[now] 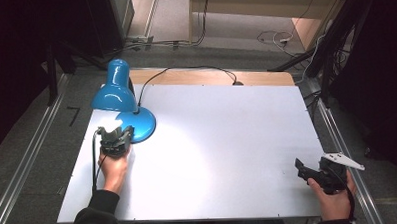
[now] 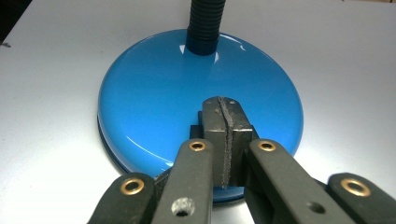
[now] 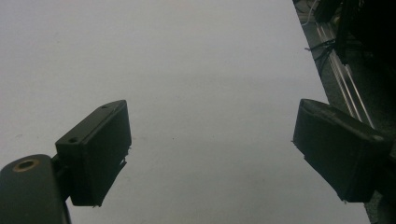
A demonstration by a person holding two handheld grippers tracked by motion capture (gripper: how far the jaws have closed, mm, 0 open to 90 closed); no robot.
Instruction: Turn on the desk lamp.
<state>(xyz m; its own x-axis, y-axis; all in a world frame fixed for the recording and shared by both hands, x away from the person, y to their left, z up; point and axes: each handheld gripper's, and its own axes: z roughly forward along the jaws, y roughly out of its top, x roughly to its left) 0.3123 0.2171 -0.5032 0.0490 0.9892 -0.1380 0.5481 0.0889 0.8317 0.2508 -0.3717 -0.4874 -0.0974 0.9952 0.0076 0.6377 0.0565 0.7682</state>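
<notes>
A blue desk lamp stands at the table's far left, its shade (image 1: 114, 92) tipped down over a bright patch of light. Its round base (image 1: 141, 123) (image 2: 154, 98) carries a black ribbed neck (image 2: 203, 23). My left gripper (image 1: 116, 137) (image 2: 226, 106) is shut, its pads pressed together with nothing visible between them, and its tip rests over the near part of the base. My right gripper (image 1: 301, 167) (image 3: 211, 111) is held open low over the bare white table (image 1: 222, 141) (image 3: 187, 56) near the right front corner.
The lamp's black cord (image 1: 185, 69) runs back over the wooden strip (image 1: 255, 78) at the table's far edge. Metal floor rails (image 1: 23, 163) flank both sides. Cables (image 1: 276, 38) lie on the floor behind. The table's right edge (image 3: 327, 93) is close to my right gripper.
</notes>
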